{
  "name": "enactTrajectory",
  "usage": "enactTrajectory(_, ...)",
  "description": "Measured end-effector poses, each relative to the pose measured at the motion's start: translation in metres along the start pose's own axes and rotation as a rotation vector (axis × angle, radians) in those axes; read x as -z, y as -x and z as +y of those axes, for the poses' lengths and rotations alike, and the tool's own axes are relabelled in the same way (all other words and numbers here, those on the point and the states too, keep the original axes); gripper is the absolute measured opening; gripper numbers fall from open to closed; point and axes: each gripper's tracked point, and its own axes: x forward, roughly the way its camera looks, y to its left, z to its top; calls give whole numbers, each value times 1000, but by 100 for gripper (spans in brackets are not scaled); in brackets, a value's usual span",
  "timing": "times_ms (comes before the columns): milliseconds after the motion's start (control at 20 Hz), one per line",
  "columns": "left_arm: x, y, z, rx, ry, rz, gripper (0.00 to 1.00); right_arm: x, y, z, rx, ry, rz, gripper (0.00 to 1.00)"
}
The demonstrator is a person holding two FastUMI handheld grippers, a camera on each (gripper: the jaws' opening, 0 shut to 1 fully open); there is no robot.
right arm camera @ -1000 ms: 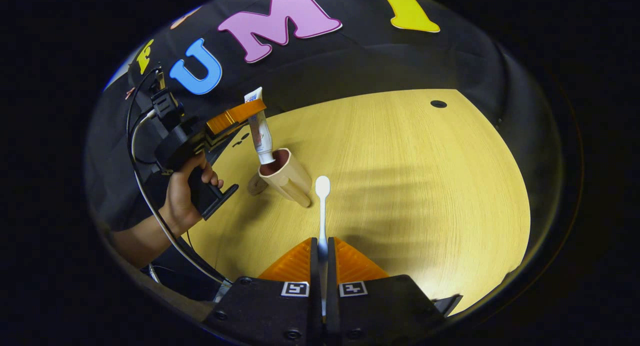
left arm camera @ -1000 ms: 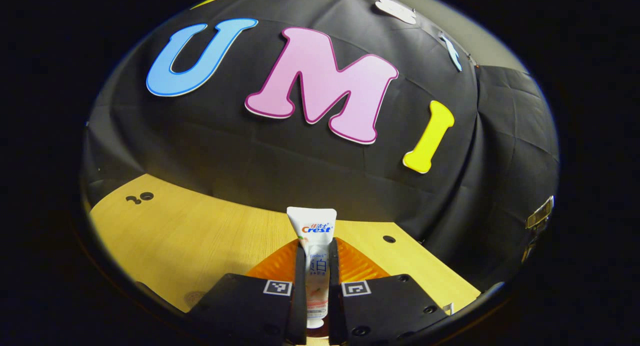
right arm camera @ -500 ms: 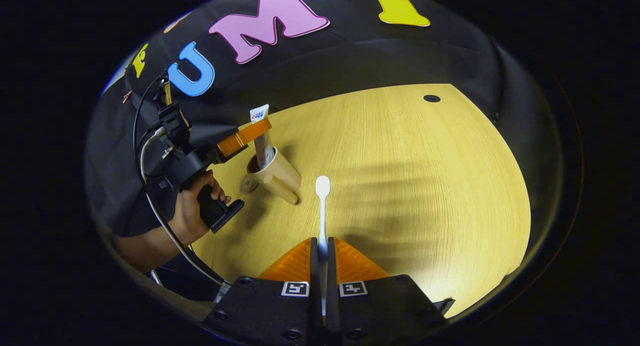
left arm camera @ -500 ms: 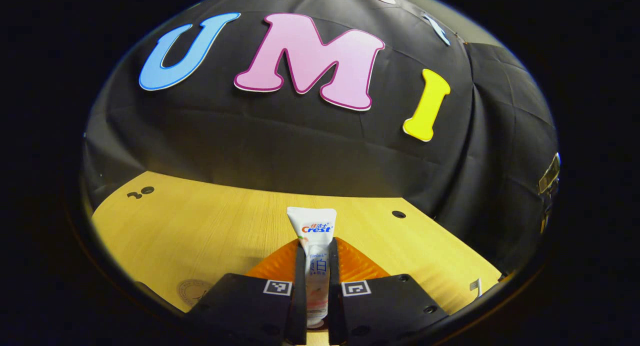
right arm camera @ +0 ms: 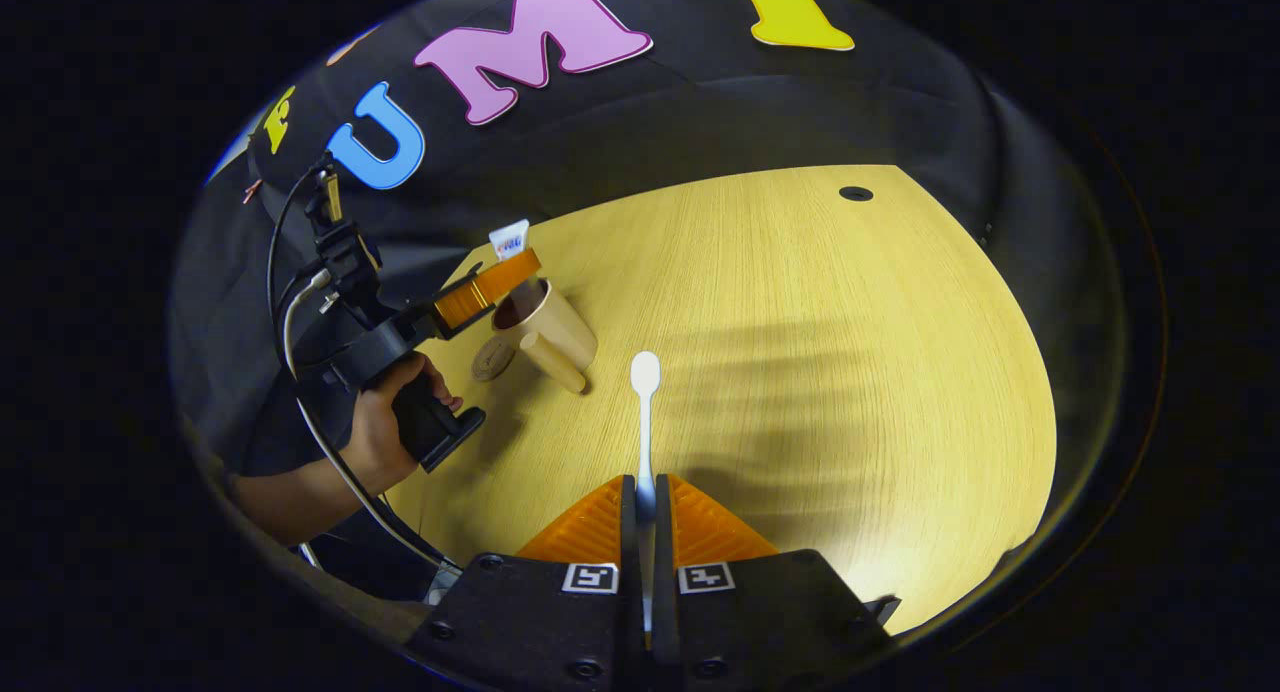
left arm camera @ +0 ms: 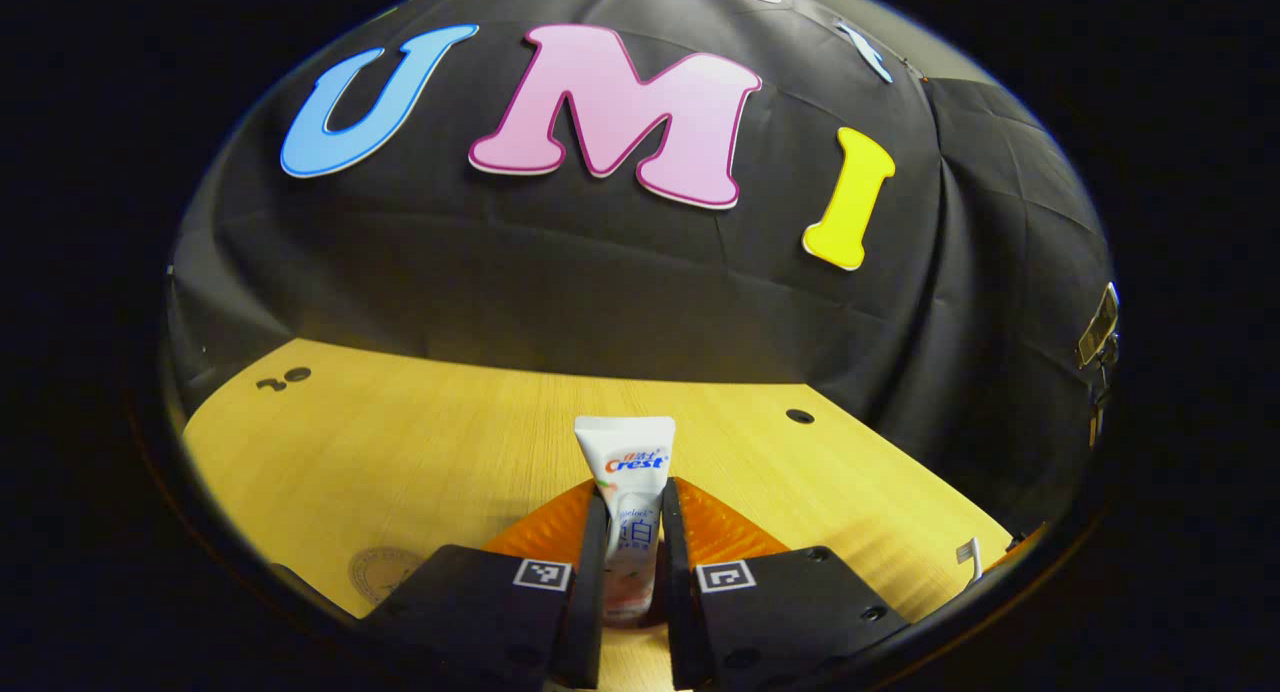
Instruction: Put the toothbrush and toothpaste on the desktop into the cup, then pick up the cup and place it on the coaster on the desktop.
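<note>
The left gripper (left arm camera: 630, 552) stood over the cup (right arm camera: 545, 322) with the toothpaste (left arm camera: 627, 492) upright between its fingers, crimped end up. In the left gripper view the gap had widened a little and the tube seemed loose rather than pinched — whether both fingers pressed on it I could not tell. In the right gripper view the tube's lower part was down inside the cup, the flat top poking above the rim, so I judged the drop all but made. The right gripper (right arm camera: 645, 517) was closed tight on the toothbrush (right arm camera: 645, 412) at its handle, the head pointing forward over the desktop (right arm camera: 850, 372), near the cup but apart from it. The hand (right arm camera: 385, 422) holding the left gripper sat low at the left of that view. The coaster (left arm camera: 385, 572), a round disc, lay just beside the cup's base. Handling notes, as judgement: the tube is light and soft, dents under pressure, and is best held across its flat mid-body. The brush is light, stiff and thin — it may pivot in the grip, so hold it well down the handle and feed it in end first. The cup looks rigid and light; with two tall items leaning inside it could tip, so grip the wall or the handle low and firm.
</note>
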Motion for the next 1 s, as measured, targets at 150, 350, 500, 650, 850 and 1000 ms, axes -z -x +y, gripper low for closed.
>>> enactTrajectory(150,4,9,2,8,25,3,45,0,0,6,-6,1,-3,7)
enactTrajectory(350,1,17,6,11,24,12,49,-6,0,15,-18,-18,-21,7)
enactTrajectory(500,-5,29,3,28,18,16,54,-10,-1,23,-25,-31,-42,7)
enactTrajectory(650,-13,49,1,52,6,17,57,-16,-2,33,-35,-37,-68,7)
enactTrajectory(850,-20,80,0,71,-25,30,66,-39,-4,50,-56,-56,-138,7)
enactTrajectory(1000,-25,104,1,83,-30,49,66,-67,-4,62,-76,-72,-209,7)
